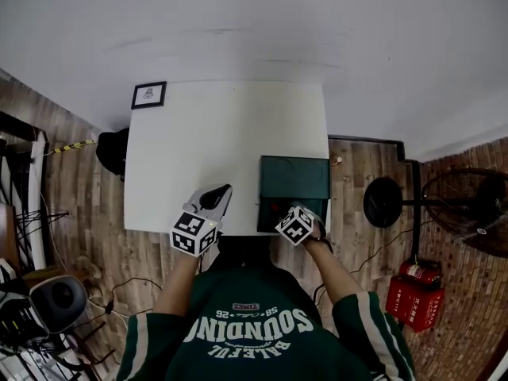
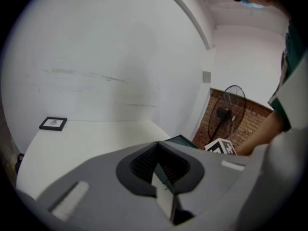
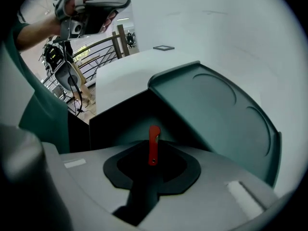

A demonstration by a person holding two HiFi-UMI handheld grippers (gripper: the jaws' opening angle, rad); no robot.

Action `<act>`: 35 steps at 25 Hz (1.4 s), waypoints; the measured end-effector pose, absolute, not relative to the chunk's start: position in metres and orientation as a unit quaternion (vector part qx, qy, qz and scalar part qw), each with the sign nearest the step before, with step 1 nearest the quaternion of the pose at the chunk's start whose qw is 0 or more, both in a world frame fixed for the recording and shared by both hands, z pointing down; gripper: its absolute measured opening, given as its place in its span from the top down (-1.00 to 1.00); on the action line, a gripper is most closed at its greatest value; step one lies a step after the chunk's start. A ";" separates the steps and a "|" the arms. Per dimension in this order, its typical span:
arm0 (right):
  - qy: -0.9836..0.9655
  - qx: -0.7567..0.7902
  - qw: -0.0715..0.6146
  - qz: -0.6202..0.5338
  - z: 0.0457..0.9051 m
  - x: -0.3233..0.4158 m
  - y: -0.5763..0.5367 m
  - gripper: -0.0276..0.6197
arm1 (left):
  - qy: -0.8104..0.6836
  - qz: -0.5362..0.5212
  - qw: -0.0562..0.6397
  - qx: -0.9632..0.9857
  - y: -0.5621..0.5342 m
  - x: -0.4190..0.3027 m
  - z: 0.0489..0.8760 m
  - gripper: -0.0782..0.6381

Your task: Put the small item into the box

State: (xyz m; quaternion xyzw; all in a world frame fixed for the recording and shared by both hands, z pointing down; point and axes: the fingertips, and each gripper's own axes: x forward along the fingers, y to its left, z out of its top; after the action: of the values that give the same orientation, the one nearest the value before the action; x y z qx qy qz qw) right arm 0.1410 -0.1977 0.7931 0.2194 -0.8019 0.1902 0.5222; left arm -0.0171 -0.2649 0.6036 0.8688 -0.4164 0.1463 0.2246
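One small item (image 3: 153, 145), a thin, flat red strip with a rounded top, stands upright, pinched at its lower end between the black-padded fingers (image 3: 126, 166) of the right gripper (image 3: 153, 163). It hangs over the dark open hollow of the box (image 1: 294, 178), close to the box's near wall; whether it touches the inside cannot be told. The box is dark green and rectangular. Its lid (image 3: 216, 110) is tipped back, smooth and matte, with rounded corners and two shallow round recesses. Left of the box, the left gripper (image 2: 159, 163) is held over the near edge of the smooth white surface (image 1: 198, 137), its ribbed dark fingers (image 2: 140, 163) pressed together on nothing. Well left of the box, at the far corner, a small black-framed picture (image 1: 148, 94) lies flat. Right of the box, off the surface, a round black fan (image 1: 468, 209) stands on plank flooring.
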 end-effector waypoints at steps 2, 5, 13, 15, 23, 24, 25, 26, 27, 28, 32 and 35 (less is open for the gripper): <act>-0.800 0.221 0.523 0.195 0.796 0.141 -0.199 0.73 | -0.420 0.147 0.227 0.866 -0.264 -0.022 0.605 0.64; -0.798 0.226 0.521 0.203 0.798 0.143 -0.199 0.74 | -0.421 0.146 0.229 0.865 -0.262 -0.023 0.607 0.64; -0.809 0.267 0.485 0.198 0.766 0.142 -0.204 0.75 | -0.405 0.141 0.223 0.875 -0.266 -0.016 0.604 0.64; -0.817 0.284 0.462 0.196 0.751 0.142 -0.207 0.83 | -0.401 0.140 0.216 0.879 -0.271 -0.015 0.601 0.64; -0.840 0.396 0.319 0.191 0.668 0.152 -0.255 0.91 | -0.389 0.130 0.189 0.892 -0.293 -0.007 0.580 0.64; -0.841 0.409 0.298 0.192 0.656 0.154 -0.262 0.91 | -0.388 0.129 0.185 0.894 -0.297 -0.006 0.577 0.64; -0.843 0.421 0.276 0.190 0.644 0.155 -0.268 0.91 | -0.386 0.127 0.180 0.896 -0.300 -0.005 0.573 0.64; -0.846 0.431 0.254 0.186 0.631 0.156 -0.275 0.91 | -0.385 0.125 0.176 0.897 -0.303 -0.004 0.569 0.64; -0.848 0.441 0.232 0.180 0.618 0.157 -0.280 0.91 | -0.383 0.124 0.172 0.899 -0.305 -0.002 0.565 0.64; -0.850 0.450 0.212 0.173 0.605 0.159 -0.285 0.91 | -0.381 0.122 0.168 0.901 -0.307 -0.001 0.561 0.64; -0.854 0.479 0.148 0.141 0.557 0.164 -0.300 0.91 | -0.374 0.117 0.153 0.907 -0.315 0.002 0.547 0.64; -0.853 0.495 0.114 0.124 0.526 0.167 -0.304 0.91 | -0.379 0.118 0.133 0.908 -0.322 -0.006 0.533 0.64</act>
State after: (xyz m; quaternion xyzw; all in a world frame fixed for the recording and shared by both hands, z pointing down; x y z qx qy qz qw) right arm 0.1673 -0.3043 0.5261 0.4948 -0.8526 0.1237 0.1136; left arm -0.0055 -0.3216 0.5325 0.9079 -0.3795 0.1179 0.1335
